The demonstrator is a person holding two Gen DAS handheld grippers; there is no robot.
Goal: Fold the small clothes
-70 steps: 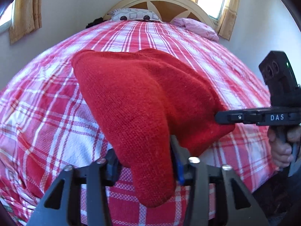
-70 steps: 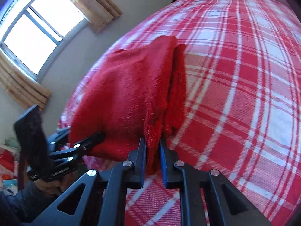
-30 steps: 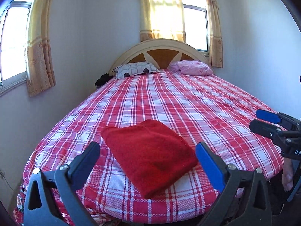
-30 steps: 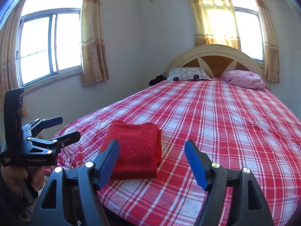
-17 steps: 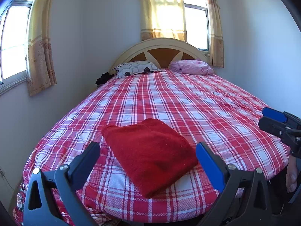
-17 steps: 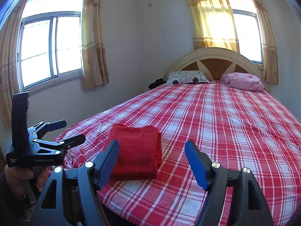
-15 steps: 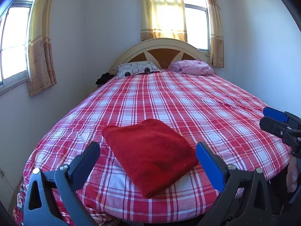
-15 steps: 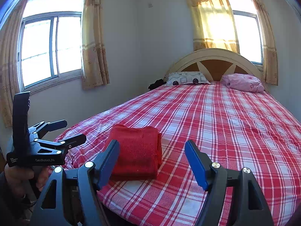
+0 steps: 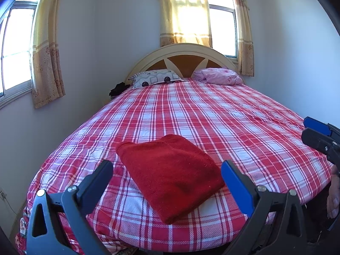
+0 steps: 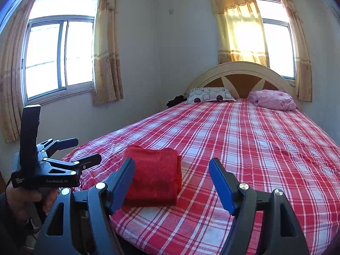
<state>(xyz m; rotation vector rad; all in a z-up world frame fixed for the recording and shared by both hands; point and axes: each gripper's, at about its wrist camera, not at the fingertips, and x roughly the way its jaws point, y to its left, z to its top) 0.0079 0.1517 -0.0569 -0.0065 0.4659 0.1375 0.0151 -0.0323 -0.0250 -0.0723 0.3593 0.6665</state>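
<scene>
A red knit garment (image 9: 170, 176) lies folded into a flat rectangle near the foot of the bed; it also shows in the right wrist view (image 10: 155, 174). My left gripper (image 9: 167, 174) is open and empty, held back off the bed's foot with the garment seen between its fingers. My right gripper (image 10: 172, 170) is open and empty, also back from the bed, to the right of the garment. Each gripper shows in the other's view: the right gripper (image 9: 316, 133) and the left gripper (image 10: 82, 152), both open.
The bed has a red and white plaid sheet (image 9: 212, 123). A patterned pillow (image 9: 156, 78) and a pink pillow (image 9: 218, 76) lie by the arched headboard (image 9: 180, 55). A dark item (image 9: 118, 89) sits beside the bed's far left corner. Curtained windows are behind and left.
Both grippers let go of the red garment, opened and drew back from the bed. The garment now lies folded. In the last second almost nothing moved.
</scene>
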